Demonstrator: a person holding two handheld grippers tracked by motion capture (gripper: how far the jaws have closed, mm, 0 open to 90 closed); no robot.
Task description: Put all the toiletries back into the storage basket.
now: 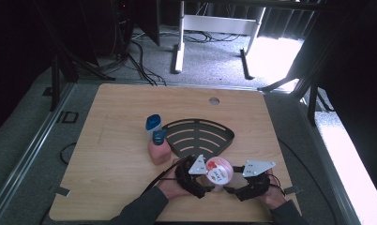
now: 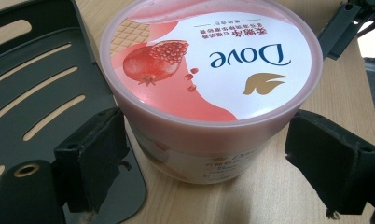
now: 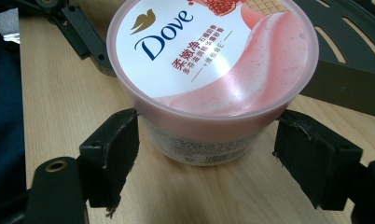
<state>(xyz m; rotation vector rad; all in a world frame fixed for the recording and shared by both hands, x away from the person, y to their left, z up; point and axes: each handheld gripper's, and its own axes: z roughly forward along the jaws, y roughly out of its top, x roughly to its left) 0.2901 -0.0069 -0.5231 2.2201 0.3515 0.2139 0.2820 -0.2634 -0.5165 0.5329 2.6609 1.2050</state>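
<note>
— Grey carpet and dark stands surround a wooden table point(image 1: 130, 117) with 1 small round hole near its far edge. What sits on it?

— Largest first: a black slotted corner shelf point(image 1: 200, 136) lies flat near the middle. At its left edge stand 2 bottles, a white bottle with a blue cap point(image 1: 152, 126) and a pink bottle point(image 1: 159, 149) touching it in front. Then the pink Dove tub point(image 1: 218, 172) stands upright by the near edge, just in front of the shelf's near point, lid on.

— And the tools?

— The left gripper point(image 2: 199, 158) and the right gripper point(image 3: 206, 156) come at the tub from opposite sides. Both sets of jaws stand wide, straddling the tub below its lid rim. On the right gripper 1 pad point(image 3: 113, 149) seems to meet the rim, the other sits just apart; the left gripper's pads look close, not pressing.

— Which step is this?

— I judge it the approach to grasp, nothing lifted yet. Next, 1 gripper should close squarely on the tub's wall while the other stays clear, so they don't collide.
</note>
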